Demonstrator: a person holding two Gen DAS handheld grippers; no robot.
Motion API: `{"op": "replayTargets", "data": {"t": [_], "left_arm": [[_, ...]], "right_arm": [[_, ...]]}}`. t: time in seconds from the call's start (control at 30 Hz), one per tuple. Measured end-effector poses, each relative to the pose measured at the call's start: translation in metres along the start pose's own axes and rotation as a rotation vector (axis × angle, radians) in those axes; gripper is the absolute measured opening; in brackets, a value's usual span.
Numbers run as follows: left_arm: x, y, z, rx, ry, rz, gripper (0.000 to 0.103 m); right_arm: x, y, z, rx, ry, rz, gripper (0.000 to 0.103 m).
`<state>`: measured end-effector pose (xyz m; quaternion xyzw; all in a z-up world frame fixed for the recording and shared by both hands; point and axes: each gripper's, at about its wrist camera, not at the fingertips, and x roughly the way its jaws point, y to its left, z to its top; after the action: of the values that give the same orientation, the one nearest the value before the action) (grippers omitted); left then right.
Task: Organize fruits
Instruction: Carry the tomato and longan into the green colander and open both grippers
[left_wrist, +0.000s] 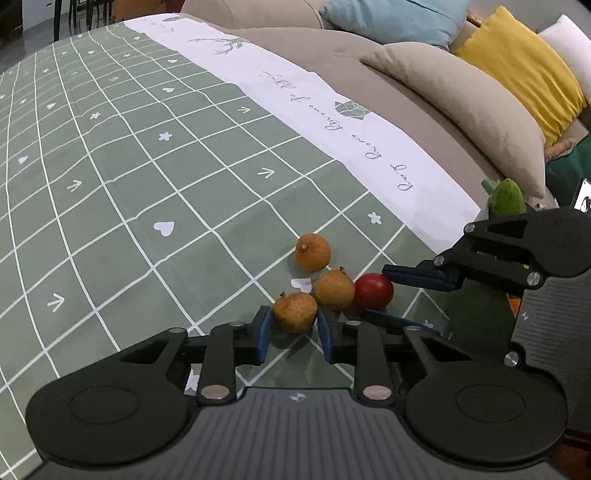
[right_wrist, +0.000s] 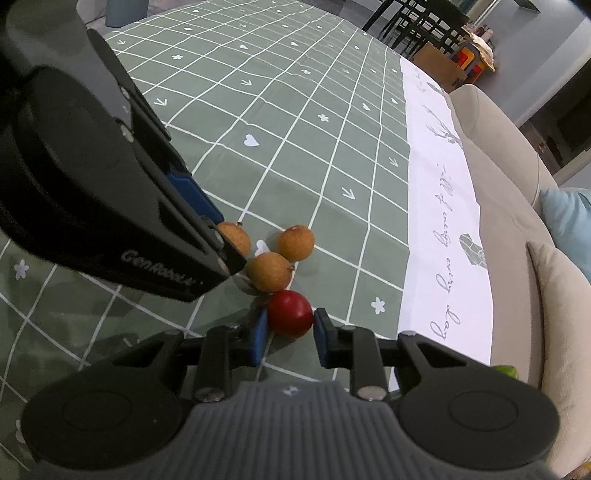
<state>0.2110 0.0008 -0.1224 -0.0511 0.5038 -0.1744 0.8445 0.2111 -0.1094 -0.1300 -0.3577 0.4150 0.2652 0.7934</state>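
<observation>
Three brown longans and one red cherry tomato lie close together on the green checked tablecloth (left_wrist: 110, 184). My left gripper (left_wrist: 294, 328) has its blue pads on both sides of the nearest longan (left_wrist: 294, 312), which rests on the cloth. A second longan (left_wrist: 334, 288) and a third (left_wrist: 313, 252) lie just beyond. My right gripper (right_wrist: 289, 332) has its pads on both sides of the red tomato (right_wrist: 290, 313), also seen in the left wrist view (left_wrist: 373, 290). The tomato touches the middle longan (right_wrist: 268, 271).
A beige sofa (left_wrist: 461, 96) with blue, yellow and beige cushions runs along the table's white-bordered edge (left_wrist: 332, 107). A green fruit (left_wrist: 506, 197) sits by that edge behind the right gripper. Dark chairs (right_wrist: 417, 22) stand at the table's far end.
</observation>
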Motion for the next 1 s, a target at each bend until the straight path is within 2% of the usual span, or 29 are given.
{"op": "replayTargets", "data": {"t": [0.2, 0.5, 0.63, 0.73, 1.0], "left_arm": [[-0.02, -0.001, -0.005, -0.013, -0.032, 0.014, 0.029], [-0.077, -0.023, -0.023, -0.02, -0.121, 0.012, 0.03], [-0.098, -0.04, -0.031, -0.02, -0.146, -0.032, 0.03], [-0.105, -0.054, -0.035, -0.011, -0.149, -0.067, 0.03], [-0.107, -0.108, -0.037, 0.109, -0.147, -0.099, 0.03]], "right_arm": [[-0.018, 0.001, -0.002, 0.041, -0.027, -0.011, 0.022], [-0.085, -0.004, -0.017, 0.286, -0.136, 0.005, 0.022], [-0.117, -0.009, -0.037, 0.456, -0.177, 0.024, 0.022], [-0.134, -0.012, -0.056, 0.538, -0.189, 0.022, 0.022], [-0.162, -0.025, -0.106, 0.635, -0.181, -0.045, 0.022]]}}
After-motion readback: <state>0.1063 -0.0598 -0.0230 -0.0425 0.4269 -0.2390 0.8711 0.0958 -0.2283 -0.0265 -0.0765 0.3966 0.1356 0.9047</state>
